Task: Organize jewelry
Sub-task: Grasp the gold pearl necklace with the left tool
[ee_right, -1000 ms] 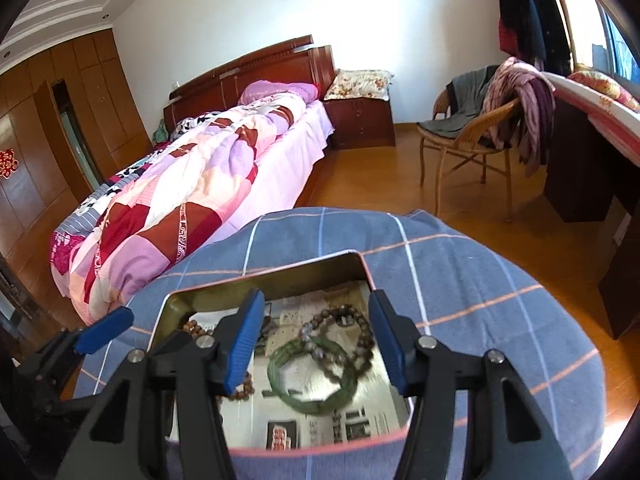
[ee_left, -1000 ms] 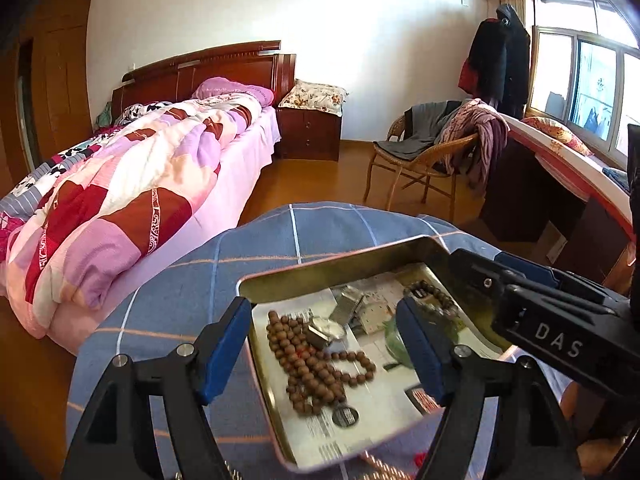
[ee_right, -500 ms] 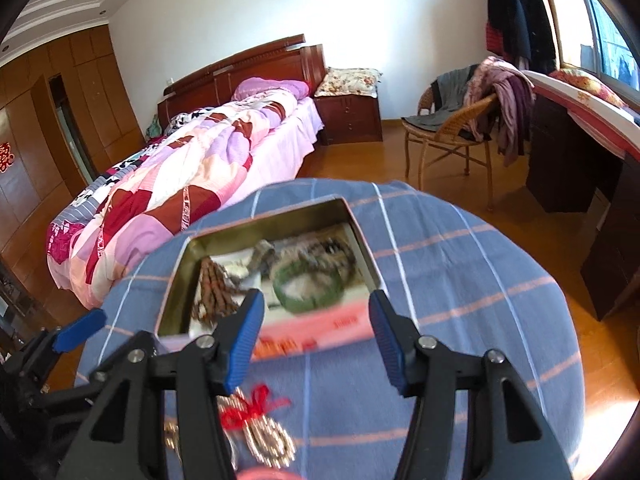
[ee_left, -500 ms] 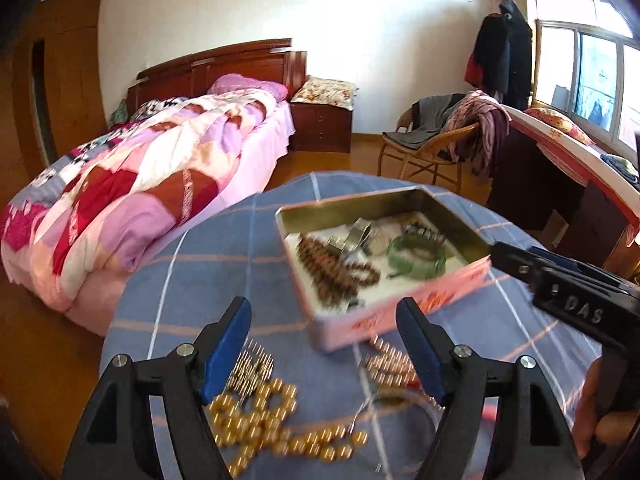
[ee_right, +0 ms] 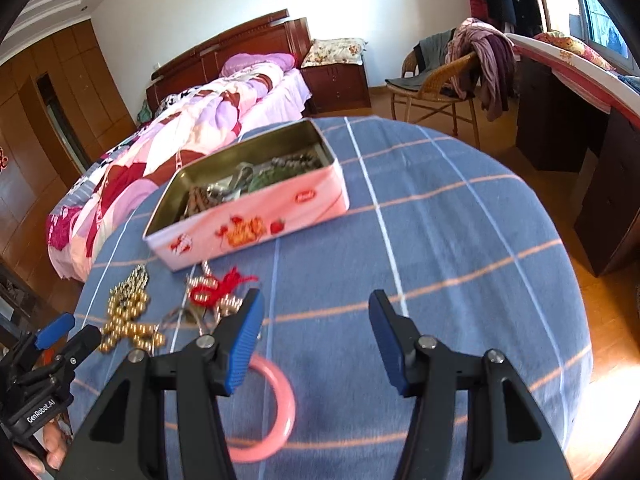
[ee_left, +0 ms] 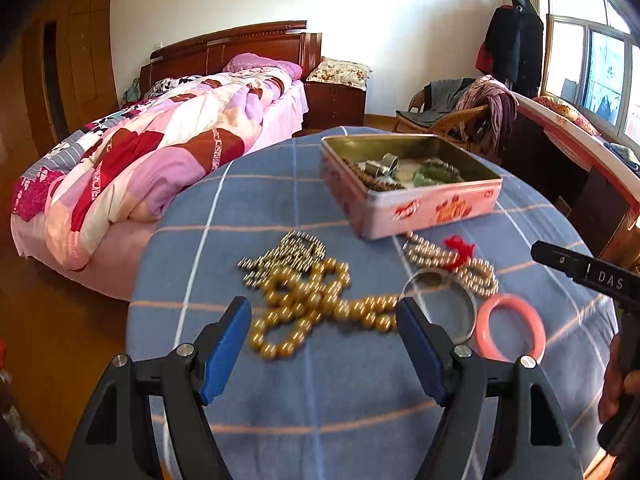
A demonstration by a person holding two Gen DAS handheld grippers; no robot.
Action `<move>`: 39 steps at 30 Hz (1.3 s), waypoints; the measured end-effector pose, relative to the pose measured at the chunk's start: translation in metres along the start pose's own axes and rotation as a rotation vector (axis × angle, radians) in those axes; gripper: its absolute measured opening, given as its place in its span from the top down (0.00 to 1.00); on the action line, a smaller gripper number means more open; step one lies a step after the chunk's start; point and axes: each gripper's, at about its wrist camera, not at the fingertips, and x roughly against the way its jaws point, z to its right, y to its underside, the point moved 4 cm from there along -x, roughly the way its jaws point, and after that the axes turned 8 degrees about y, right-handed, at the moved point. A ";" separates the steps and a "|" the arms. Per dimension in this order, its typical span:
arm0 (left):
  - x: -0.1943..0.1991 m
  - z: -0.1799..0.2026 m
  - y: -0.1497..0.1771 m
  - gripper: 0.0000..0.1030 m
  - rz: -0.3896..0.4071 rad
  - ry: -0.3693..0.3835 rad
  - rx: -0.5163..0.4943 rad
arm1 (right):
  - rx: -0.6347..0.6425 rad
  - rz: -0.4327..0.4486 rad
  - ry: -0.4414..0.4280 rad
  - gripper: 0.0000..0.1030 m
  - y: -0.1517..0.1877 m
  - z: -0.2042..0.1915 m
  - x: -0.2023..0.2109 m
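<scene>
An open pink tin holds brown beads, a green bangle and metal pieces. Loose on the blue checked cloth in front of it lie a gold bead necklace, a silver bead chain, pearl beads with a red tassel, a silver bangle and a pink bangle. My left gripper is open and empty just before the gold necklace. My right gripper is open and empty, its left finger over the pink bangle.
The round table has its edge close on every side. A bed with a patchwork quilt stands to the left. A wicker chair with clothes and a dark desk stand to the right.
Both grippers have pulled back from above the tin toward the near side of the table. The loose jewelry in front of the tin has come into view. Both stay open.
</scene>
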 end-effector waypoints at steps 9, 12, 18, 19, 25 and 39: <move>0.006 -0.021 0.018 0.27 -0.022 0.009 0.069 | 0.045 -0.003 -0.032 0.46 0.013 -0.015 0.011; 0.007 -0.022 0.020 0.27 -0.017 0.007 0.068 | 0.065 -0.003 -0.034 0.48 0.017 -0.019 0.013; 0.005 -0.021 0.012 0.27 -0.009 0.046 0.104 | 0.075 -0.023 -0.039 0.53 0.025 -0.021 0.011; 0.004 -0.022 0.009 0.27 -0.007 0.052 0.119 | 0.072 -0.025 -0.040 0.53 0.025 -0.021 0.010; -0.030 -0.018 -0.013 0.27 -0.044 0.046 0.167 | 0.083 -0.020 -0.045 0.53 0.023 -0.027 0.013; -0.035 -0.014 -0.007 0.88 -0.093 0.081 0.121 | 0.112 -0.024 -0.085 0.53 0.015 -0.033 0.010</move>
